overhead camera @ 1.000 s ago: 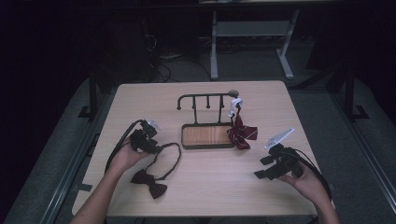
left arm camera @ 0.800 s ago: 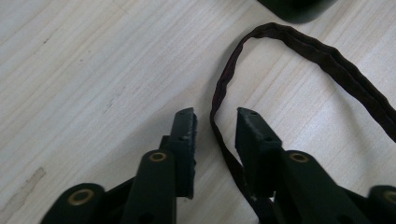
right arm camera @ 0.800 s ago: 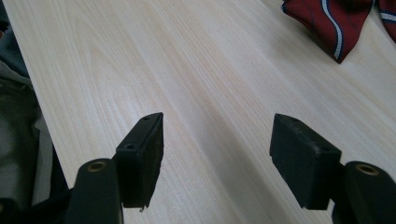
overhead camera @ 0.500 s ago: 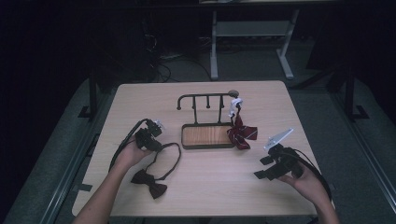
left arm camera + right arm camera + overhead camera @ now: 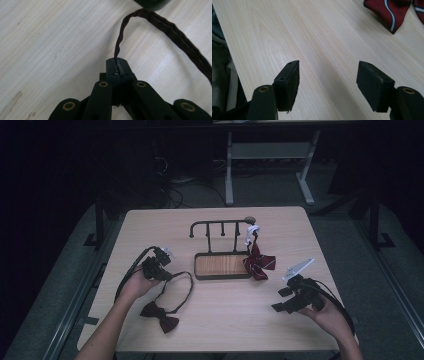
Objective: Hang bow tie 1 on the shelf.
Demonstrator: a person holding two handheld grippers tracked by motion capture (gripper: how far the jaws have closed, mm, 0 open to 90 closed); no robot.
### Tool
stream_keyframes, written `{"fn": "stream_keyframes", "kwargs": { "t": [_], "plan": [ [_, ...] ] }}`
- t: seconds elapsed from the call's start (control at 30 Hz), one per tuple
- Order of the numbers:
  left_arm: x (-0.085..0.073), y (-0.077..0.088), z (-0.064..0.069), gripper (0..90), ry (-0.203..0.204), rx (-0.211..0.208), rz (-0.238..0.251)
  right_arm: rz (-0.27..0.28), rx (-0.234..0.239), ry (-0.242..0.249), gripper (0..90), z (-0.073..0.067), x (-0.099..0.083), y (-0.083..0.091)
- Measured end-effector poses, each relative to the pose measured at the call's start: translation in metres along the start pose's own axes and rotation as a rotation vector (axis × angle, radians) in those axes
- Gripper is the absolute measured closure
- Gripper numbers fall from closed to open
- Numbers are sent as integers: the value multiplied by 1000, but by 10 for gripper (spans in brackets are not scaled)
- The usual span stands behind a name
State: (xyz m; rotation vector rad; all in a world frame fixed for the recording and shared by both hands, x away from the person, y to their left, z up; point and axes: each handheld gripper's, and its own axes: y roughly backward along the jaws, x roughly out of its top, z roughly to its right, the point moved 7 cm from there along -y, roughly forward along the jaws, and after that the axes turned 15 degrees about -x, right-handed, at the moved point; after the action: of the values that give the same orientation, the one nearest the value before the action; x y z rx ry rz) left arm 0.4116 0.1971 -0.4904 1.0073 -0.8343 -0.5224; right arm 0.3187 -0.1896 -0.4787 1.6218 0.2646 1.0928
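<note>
The left gripper (image 5: 117, 65), jaws just closed, pinches the thin neck strap (image 5: 160, 23) of the dark bow tie (image 5: 159, 316), light, limp and best lifted by that strap; the right gripper (image 5: 328, 85) gapes empty.

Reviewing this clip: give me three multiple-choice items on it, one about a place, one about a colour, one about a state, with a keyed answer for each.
1. Where does the striped red bow tie sit?
A. at the rack's right end
B. beside the left hand
C. on the floor

2. What colour is the strap in the left gripper?
A. white
B. dark maroon
C. green

3. How stands the right gripper?
A. shut on a tie
B. shut on nothing
C. open

Key: 1 A, it hangs by the rack; 2 B, the left gripper view shows it; 3 C, bare table shows between its jaws.
</note>
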Motion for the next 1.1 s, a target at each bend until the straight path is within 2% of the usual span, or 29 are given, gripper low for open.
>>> {"fn": "stream_keyframes", "kwargs": {
  "t": [0.07, 0.2, 0.37, 0.57, 0.77, 1.1],
  "plan": [
    [0, 4, 2, 896, -8, -4, 0, 2, 1, 0, 346, 0, 0, 0],
    [3, 16, 8, 896, -18, -25, 35, 10, 11, -12, 341, 2, -1, -1],
    [4, 28, 15, 897, -47, -20, 31, 20, 10, -34, 331, 3, -1, 2],
    [6, 39, 22, 897, -78, -19, 34, 24, 13, -34, 331, 4, -2, 1],
    [7, 47, 28, 897, -95, -24, 34, 15, 19, -49, 328, 4, -3, -1],
    [10, 59, 40, 898, -129, -37, 18, 32, 19, -42, 326, 6, -2, 0]
  ]
}}
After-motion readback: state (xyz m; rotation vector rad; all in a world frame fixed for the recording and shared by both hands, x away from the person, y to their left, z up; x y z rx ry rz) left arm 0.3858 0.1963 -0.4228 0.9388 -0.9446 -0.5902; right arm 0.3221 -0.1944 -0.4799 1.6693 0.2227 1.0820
